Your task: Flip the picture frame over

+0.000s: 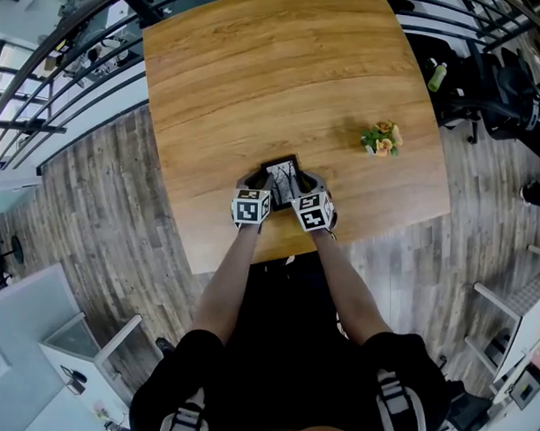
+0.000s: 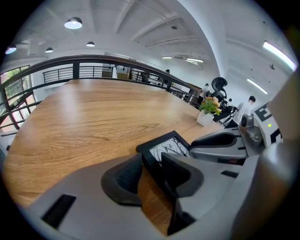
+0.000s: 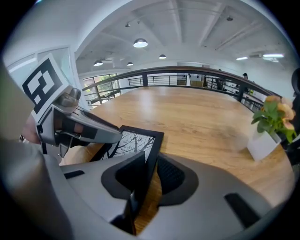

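A small black picture frame [image 1: 281,177] with a bare-tree print lies picture side up near the front edge of the wooden table [image 1: 257,68]. My left gripper [image 1: 256,179] is at its left side. In the left gripper view the frame [image 2: 168,146] has its edge between the jaws of the left gripper [image 2: 150,171], with bare wood showing between the left pad and the frame, so the gripper is open. My right gripper [image 1: 305,180] is at the frame's right side. In the right gripper view the right gripper [image 3: 151,171] is shut on the right edge of the frame [image 3: 136,140].
A small white pot of flowers [image 1: 381,139] stands on the table, to the right of the frame and a little farther back. The table's front edge [image 1: 277,255] is just behind the grippers. Railings and office chairs lie beyond the table.
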